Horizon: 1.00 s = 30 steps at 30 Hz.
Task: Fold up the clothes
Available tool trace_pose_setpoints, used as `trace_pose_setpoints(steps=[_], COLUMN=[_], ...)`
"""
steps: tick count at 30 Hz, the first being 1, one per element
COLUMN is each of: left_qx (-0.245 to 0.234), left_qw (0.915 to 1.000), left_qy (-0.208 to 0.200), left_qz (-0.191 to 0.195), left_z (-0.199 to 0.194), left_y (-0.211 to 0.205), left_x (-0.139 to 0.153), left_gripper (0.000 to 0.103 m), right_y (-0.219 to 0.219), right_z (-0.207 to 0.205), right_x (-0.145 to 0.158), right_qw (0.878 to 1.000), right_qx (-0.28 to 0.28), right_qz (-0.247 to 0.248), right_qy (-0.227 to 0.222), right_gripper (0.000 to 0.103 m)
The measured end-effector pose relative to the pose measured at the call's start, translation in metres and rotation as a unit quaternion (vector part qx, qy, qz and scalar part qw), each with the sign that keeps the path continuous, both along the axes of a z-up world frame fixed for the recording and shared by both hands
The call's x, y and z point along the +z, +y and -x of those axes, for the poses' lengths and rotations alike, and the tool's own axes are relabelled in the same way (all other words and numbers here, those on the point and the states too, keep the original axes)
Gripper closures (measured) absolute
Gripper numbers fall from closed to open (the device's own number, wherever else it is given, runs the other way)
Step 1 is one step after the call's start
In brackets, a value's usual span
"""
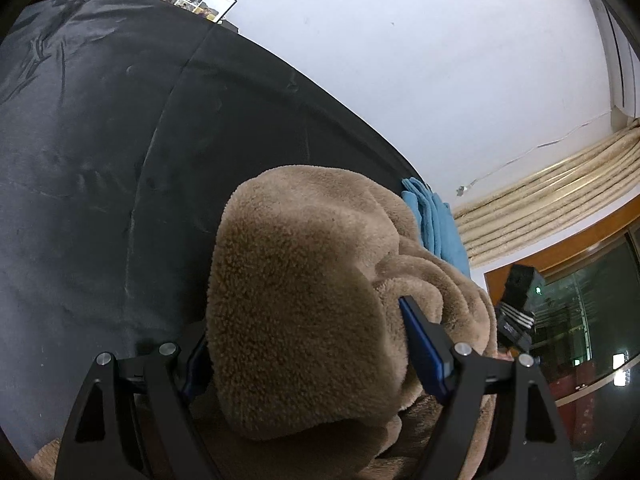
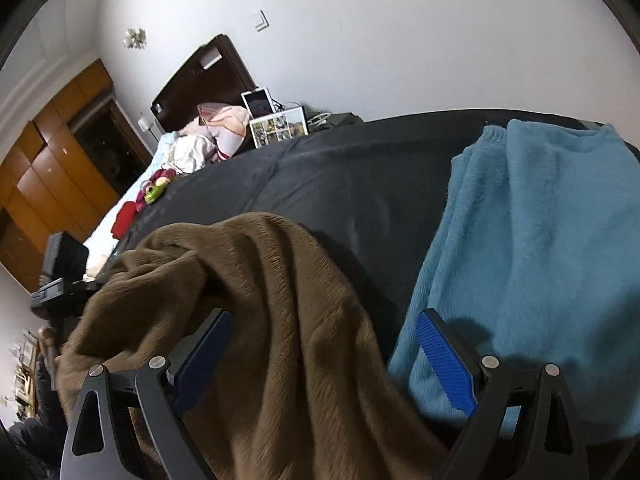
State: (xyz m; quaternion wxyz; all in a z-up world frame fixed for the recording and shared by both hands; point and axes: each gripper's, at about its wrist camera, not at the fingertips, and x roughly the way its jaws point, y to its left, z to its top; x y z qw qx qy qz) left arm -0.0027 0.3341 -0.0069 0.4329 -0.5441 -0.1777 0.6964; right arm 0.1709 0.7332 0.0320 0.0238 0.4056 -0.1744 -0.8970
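Brown fleece mid-fold on the black bed cover

Left claw (image 1: 308,344) spread wide, a fat bunch of brown fleece garment (image 1: 304,280) bulging between the pads, so can't tell if it's really pinched. Right claw (image 2: 324,360) also gaping, brown fleece draped over its left finger (image 2: 204,354), right pad bare. Just beyond, blue fleece (image 2: 532,248) lying flat on the black bed cover (image 2: 340,176). Farther back, photo collage (image 2: 279,127) against the white wall (image 2: 400,40).
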Motion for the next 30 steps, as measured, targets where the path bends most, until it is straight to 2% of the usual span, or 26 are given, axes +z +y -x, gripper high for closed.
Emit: trace_pose_setpoints(steps=[8, 12, 13, 14, 17, 24, 27, 30], left_qx=[-0.005, -0.004, -0.004, -0.003, -0.003, -0.005, -0.006, -0.006], left_qw=[1.0, 1.0, 0.9999, 0.9999, 0.9999, 0.9999, 0.9998, 0.9998], left_qy=[-0.003, -0.007, -0.009, -0.012, -0.015, -0.015, -0.016, -0.016], left_qz=[0.002, 0.005, 0.006, 0.007, 0.007, 0.007, 0.004, 0.001], left_z=[-0.003, -0.002, -0.001, 0.0, 0.0, -0.001, -0.001, -0.002], left_y=[0.02, 0.021, 0.022, 0.023, 0.025, 0.026, 0.027, 0.028], left_x=[0.0, -0.007, -0.008, -0.009, -0.012, -0.013, -0.013, -0.014], left_gripper=[0.019, 0.019, 0.019, 0.019, 0.019, 0.019, 0.019, 0.019], right_y=[-0.02, -0.014, -0.011, -0.01, -0.004, -0.021, -0.009, -0.015], right_z=[0.029, 0.031, 0.03, 0.03, 0.033, 0.051, 0.055, 0.056], right_x=[-0.016, -0.019, -0.02, -0.021, -0.029, -0.034, -0.034, -0.035], right_qw=[0.995, 0.997, 0.997, 0.997, 0.997, 0.993, 0.997, 0.996], right_qx=[0.048, 0.051, 0.053, 0.056, 0.06, 0.071, 0.06, 0.059], right_qz=[-0.079, -0.062, -0.055, -0.047, -0.032, -0.077, -0.025, -0.047], right_qy=[-0.02, -0.017, -0.019, -0.022, -0.033, -0.051, -0.043, -0.044], right_gripper=[0.008, 0.013, 0.02, 0.03, 0.037, 0.037, 0.037, 0.041])
